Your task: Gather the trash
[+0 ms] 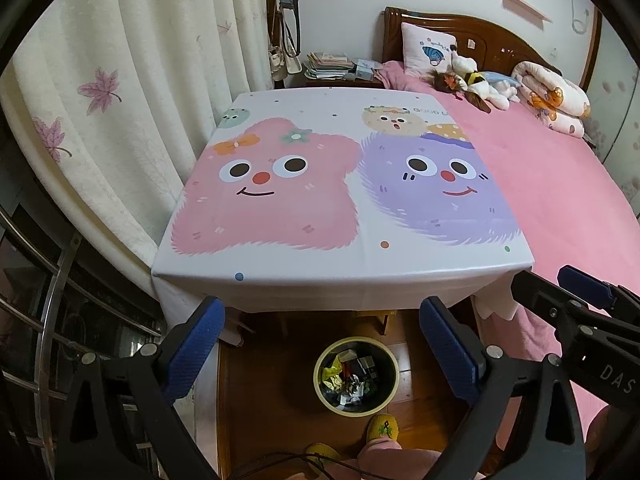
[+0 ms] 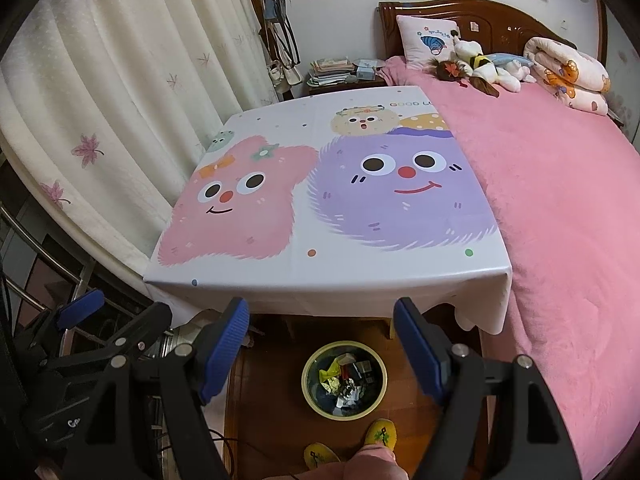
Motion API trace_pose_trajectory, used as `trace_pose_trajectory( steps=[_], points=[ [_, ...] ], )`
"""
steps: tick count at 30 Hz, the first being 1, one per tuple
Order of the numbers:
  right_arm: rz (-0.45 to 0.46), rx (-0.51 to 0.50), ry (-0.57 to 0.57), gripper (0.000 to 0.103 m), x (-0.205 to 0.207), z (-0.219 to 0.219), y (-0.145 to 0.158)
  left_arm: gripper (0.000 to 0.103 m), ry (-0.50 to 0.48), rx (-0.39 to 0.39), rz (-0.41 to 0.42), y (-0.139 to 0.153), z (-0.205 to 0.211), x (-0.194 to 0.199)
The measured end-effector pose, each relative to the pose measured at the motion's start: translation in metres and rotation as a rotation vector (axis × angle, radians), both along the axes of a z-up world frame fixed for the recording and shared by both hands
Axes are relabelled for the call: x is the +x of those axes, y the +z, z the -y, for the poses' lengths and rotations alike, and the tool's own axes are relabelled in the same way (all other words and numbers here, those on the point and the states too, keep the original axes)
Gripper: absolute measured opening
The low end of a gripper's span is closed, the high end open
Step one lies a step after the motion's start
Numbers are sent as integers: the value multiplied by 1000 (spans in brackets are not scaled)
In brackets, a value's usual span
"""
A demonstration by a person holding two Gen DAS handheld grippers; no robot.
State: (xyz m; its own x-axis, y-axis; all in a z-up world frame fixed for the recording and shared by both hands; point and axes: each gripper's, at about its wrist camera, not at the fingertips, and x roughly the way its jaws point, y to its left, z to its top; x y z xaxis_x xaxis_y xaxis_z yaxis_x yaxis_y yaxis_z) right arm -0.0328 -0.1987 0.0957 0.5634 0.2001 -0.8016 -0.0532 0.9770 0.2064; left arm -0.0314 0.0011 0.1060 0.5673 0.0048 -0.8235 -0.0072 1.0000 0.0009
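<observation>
A round bin with a yellow rim [image 1: 319, 380] [image 2: 306, 384] stands on the wooden floor just in front of the table. Inside it lies crumpled trash [image 1: 352, 382] [image 2: 345, 383]: paper, wrappers and a yellow scrap. My left gripper [image 1: 320, 308] hovers above the bin, blue pads wide apart and open, nothing between them. My right gripper [image 2: 320, 306] hangs beside it, also open and empty. Each gripper shows at the edge of the other's view: the right gripper [image 1: 584, 292] and the left gripper [image 2: 80, 308]. The table's cartoon cloth [image 1: 320, 268] [image 2: 320, 276] bears no trash.
A bed with a pink blanket [image 1: 560, 200] [image 2: 560, 200] runs along the table's right side, with plush toys and a pillow at its head. Cream curtains [image 1: 120, 120] and a metal rail [image 1: 52, 320] stand on the left. A person's yellow slippers [image 2: 382, 434] are beside the bin.
</observation>
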Motion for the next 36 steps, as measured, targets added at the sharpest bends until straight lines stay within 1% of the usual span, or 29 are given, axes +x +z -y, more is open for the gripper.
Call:
trace_pose_trajectory(
  steps=[18, 36],
  points=[
    [-28, 9, 21, 75, 12, 19, -10, 97, -2, 7, -30, -7, 10, 10],
    [-49, 20, 40, 75, 19, 23, -16, 97, 1, 3, -63, -15, 10, 17]
  ],
)
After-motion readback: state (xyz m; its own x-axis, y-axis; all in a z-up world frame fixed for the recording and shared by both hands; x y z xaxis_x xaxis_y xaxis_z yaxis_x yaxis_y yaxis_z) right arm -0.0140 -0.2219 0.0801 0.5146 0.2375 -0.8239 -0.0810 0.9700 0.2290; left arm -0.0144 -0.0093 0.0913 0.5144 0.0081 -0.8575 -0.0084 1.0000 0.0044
